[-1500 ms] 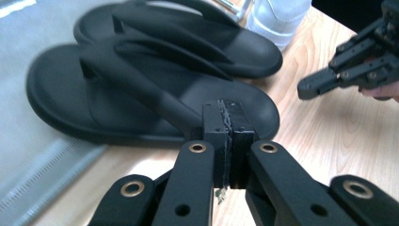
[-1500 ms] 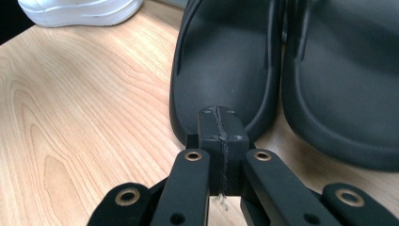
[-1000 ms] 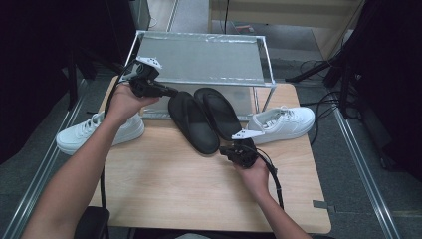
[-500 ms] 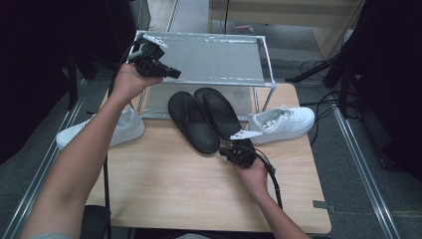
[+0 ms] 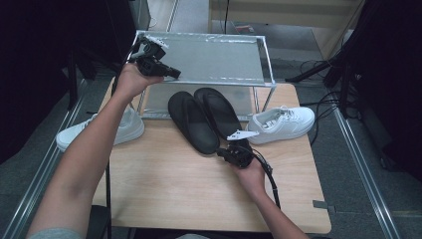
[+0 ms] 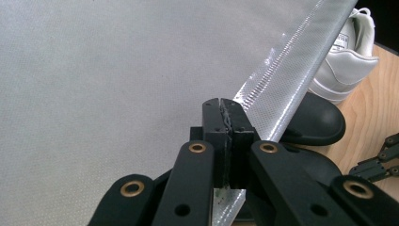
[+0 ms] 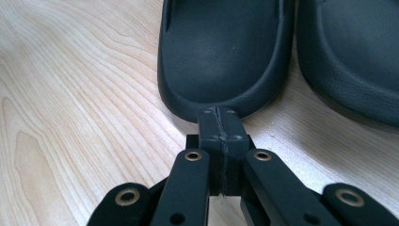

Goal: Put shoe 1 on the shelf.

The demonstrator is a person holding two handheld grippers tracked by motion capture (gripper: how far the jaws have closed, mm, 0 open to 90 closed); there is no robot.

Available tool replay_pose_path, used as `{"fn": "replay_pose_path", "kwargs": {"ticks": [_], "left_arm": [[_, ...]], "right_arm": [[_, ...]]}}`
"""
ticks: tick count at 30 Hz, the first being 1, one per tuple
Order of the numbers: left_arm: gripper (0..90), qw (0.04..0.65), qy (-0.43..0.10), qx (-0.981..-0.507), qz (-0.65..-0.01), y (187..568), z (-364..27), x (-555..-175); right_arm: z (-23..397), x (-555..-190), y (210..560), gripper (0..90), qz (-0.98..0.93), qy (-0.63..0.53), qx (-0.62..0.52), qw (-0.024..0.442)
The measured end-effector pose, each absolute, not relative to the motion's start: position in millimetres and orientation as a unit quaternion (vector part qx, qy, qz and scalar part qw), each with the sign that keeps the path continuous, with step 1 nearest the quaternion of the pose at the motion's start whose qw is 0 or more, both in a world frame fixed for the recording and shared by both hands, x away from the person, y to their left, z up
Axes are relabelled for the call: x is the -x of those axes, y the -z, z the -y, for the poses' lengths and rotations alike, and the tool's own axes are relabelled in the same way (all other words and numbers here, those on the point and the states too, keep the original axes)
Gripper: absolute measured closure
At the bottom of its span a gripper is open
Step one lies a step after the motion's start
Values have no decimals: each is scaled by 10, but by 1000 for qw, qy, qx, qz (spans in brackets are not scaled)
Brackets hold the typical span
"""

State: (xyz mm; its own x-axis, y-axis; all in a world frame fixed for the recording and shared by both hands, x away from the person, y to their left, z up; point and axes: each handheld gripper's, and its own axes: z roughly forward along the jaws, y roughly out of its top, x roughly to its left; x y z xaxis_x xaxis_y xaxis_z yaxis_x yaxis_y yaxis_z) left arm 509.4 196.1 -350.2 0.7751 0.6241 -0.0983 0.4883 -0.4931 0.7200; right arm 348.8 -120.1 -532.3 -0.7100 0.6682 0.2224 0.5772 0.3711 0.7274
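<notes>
Right gripper (image 7: 220, 117) jaws perhaps touch slipper (image 7: 221, 52) heel.

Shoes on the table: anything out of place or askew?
The two white sneakers are split: one hangs off the table's left edge, the other sits at the right. The black sandals lie paired but angled by the rack.

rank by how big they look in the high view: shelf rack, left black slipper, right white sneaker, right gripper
1. shelf rack
2. left black slipper and right white sneaker, too alike to rank
3. right gripper, smallest
</notes>
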Motion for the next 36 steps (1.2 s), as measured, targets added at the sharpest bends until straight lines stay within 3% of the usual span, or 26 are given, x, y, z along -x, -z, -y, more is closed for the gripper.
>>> {"fn": "replay_pose_path", "kwargs": {"ticks": [20,36], "left_arm": [[900,374,-101,-865,-319,3508,-1930,-5077],[899,373,-102,-865,-319,3509,-1926,-5071]], "right_arm": [[1022,-3554,5363,900,-821,-417,-385,57],[575,-3677,5354,900,-821,-428,-375,54]]}}
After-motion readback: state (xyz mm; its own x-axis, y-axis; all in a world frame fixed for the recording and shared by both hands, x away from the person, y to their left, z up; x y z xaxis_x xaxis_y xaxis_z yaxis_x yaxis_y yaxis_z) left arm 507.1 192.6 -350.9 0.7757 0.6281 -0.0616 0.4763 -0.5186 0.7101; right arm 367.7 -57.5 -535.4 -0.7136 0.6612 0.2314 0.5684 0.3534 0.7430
